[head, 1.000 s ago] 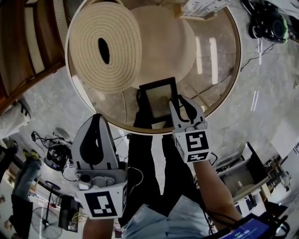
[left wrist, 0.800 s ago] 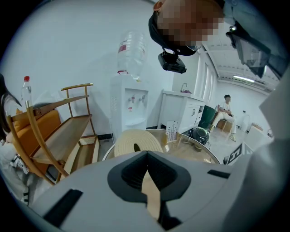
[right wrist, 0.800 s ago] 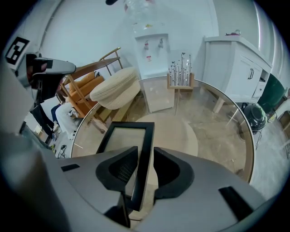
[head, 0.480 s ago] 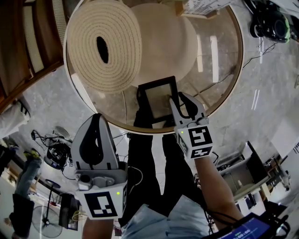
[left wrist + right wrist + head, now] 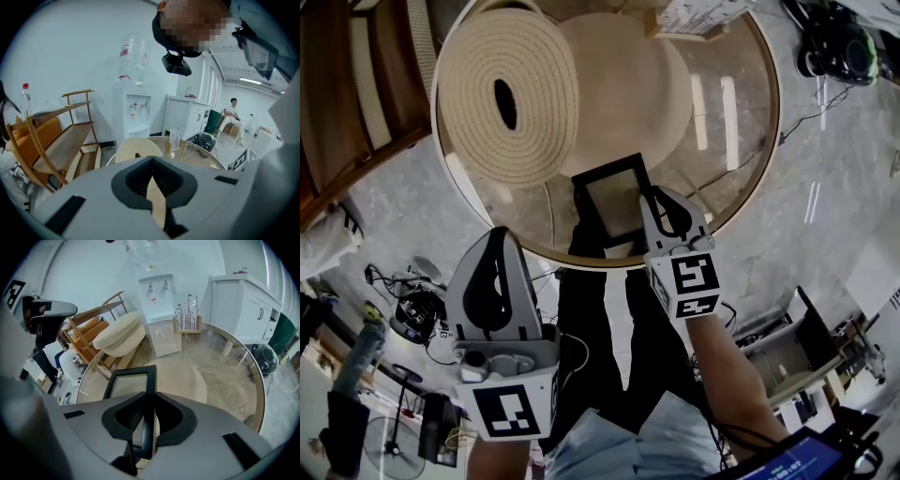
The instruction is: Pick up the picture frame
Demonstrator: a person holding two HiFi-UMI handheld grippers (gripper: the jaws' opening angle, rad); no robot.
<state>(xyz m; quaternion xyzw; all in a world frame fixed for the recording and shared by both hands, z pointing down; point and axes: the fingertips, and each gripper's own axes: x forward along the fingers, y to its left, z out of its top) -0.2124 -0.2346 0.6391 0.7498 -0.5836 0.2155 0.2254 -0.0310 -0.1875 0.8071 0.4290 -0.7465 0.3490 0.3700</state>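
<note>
A black rectangular picture frame with a pale grey pane sits at the near edge of a round glass table with a thin wooden rim, just near of a big cream disc of coiled woven rope that leans over the table's far left. The right gripper reaches down over the near rim, and its jaws are closing on the frame's right-hand edge. In the right gripper view the black moulding runs straight up between the two jaws and both dark pads touch it. Whether the frame's underside rests on the glass cannot be told. The left gripper hangs off the table, near and to the left, over the grey floor. Its jaws are pressed tip to tip with nothing in them.
</note>
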